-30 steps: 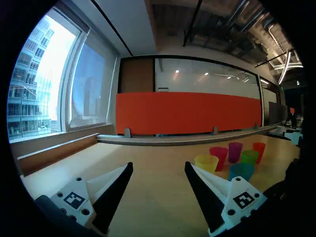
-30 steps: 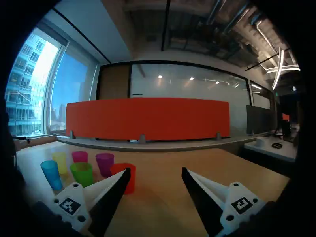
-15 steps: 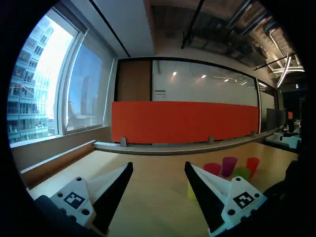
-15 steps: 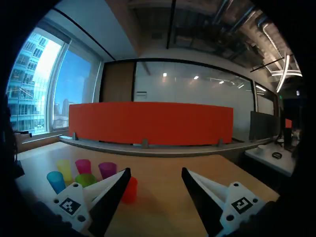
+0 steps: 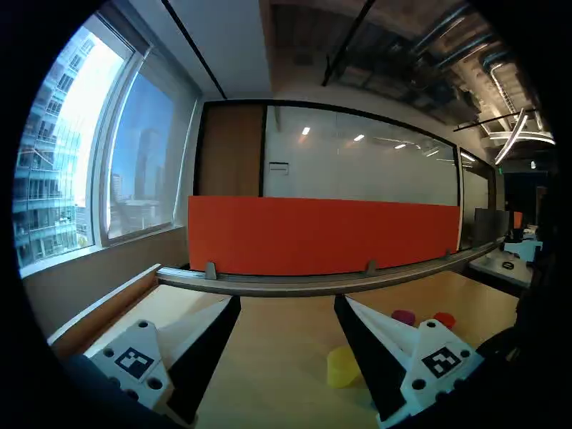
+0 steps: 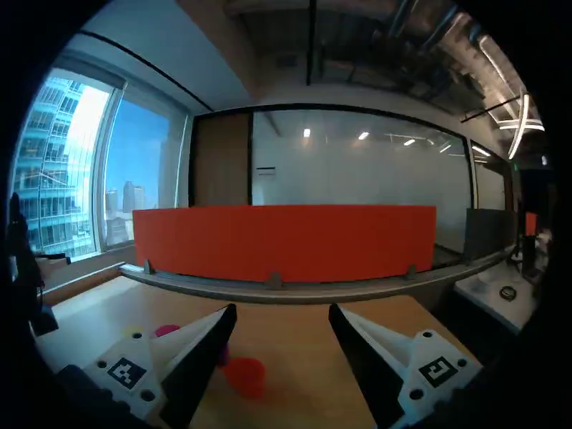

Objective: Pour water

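Several coloured plastic cups stand on a light wooden table (image 5: 286,365). In the left gripper view a yellow cup (image 5: 342,367) sits low just left of the right finger, with a purple cup (image 5: 403,317) and a red cup (image 5: 445,319) peeking above that finger. My left gripper (image 5: 287,304) is open and holds nothing. In the right gripper view a red cup (image 6: 244,376) stands between the fingers near the left one, and a pink cup (image 6: 166,330) and a yellow cup (image 6: 131,332) show beside the left finger. My right gripper (image 6: 280,311) is open, with nothing held.
An orange divider panel (image 5: 322,234) on a grey rail (image 5: 300,284) closes the table's far edge. Tall windows (image 5: 64,186) run along the left. A neighbouring desk (image 6: 493,293) stands at the right. Part of the other hand-held gripper shows dark at the left edge (image 6: 25,279).
Both views have tilted upward, so the cups have slid down toward the bottom and are partly hidden behind the fingers. Both grippers stay open.
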A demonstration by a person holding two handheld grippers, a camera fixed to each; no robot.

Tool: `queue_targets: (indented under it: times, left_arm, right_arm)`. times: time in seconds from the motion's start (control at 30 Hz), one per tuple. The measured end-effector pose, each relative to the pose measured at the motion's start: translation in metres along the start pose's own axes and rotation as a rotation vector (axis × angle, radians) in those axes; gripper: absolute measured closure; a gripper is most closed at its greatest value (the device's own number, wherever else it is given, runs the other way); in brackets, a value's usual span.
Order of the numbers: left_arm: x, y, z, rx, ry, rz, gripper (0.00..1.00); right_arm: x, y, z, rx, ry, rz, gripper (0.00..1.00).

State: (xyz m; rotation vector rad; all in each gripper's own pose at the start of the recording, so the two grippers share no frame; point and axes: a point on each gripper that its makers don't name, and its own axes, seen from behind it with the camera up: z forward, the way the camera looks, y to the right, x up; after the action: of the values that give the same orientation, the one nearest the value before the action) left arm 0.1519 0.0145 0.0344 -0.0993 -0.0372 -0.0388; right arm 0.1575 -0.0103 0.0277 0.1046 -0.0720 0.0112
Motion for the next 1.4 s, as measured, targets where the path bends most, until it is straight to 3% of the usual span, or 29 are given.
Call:
queue_targets:
  times: [0.27,0.67,0.87,1.4]
  left_arm:
    - [0.025,0.008,0.011,-0.054,-0.023,-0.001,0.03]
    - [0.027,0.024,0.018,-0.146,-0.041,0.009,0.03]
    - [0.027,0.041,0.018,-0.232,-0.048,0.01,0.03]
    - [0.041,0.093,0.008,-0.495,-0.053,-0.027,0.03]
  right_arm:
    - [0.026,-0.005,0.001,0.025,-0.007,-0.002,0.0]
    - [0.023,-0.009,0.0,0.082,-0.026,0.01,0.0]
    - [0.02,-0.023,-0.002,0.171,-0.05,0.0,0.0]
    - [0.03,-0.09,-0.023,0.492,-0.022,-0.05,0.0]
